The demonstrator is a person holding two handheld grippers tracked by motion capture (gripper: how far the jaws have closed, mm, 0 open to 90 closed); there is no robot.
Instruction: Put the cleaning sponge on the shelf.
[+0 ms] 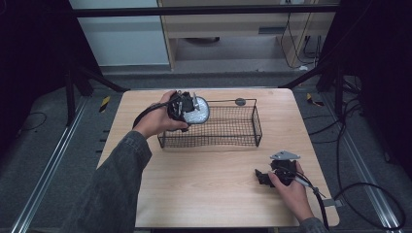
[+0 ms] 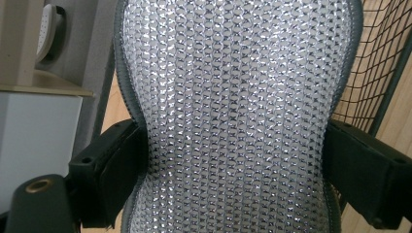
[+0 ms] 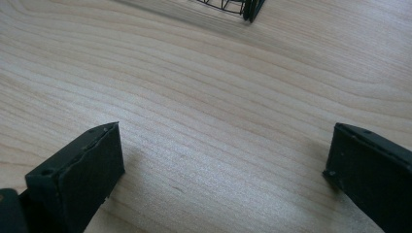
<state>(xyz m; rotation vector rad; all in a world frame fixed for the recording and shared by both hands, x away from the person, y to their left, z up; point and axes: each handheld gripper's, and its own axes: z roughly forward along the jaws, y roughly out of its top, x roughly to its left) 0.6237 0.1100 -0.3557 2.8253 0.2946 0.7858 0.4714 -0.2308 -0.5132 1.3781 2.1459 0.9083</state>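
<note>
The left hand-held gripper (image 1: 187, 108) sits upper left of centre in the high view, its jaws clamped on a silvery mesh pad (image 2: 233, 121) with a grey rim. In the left gripper view the pad is pinched at its waist between both jaws. It hangs over the left end of a black wire basket (image 1: 228, 127), which stands mid-frame on the wooden tabletop (image 1: 204, 179). The right hand-held gripper (image 1: 265, 177) rests low at the lower right of the high view, near the tabletop's edge and well apart from the basket. Its jaws stand wide apart, with bare wood between them.
</note>
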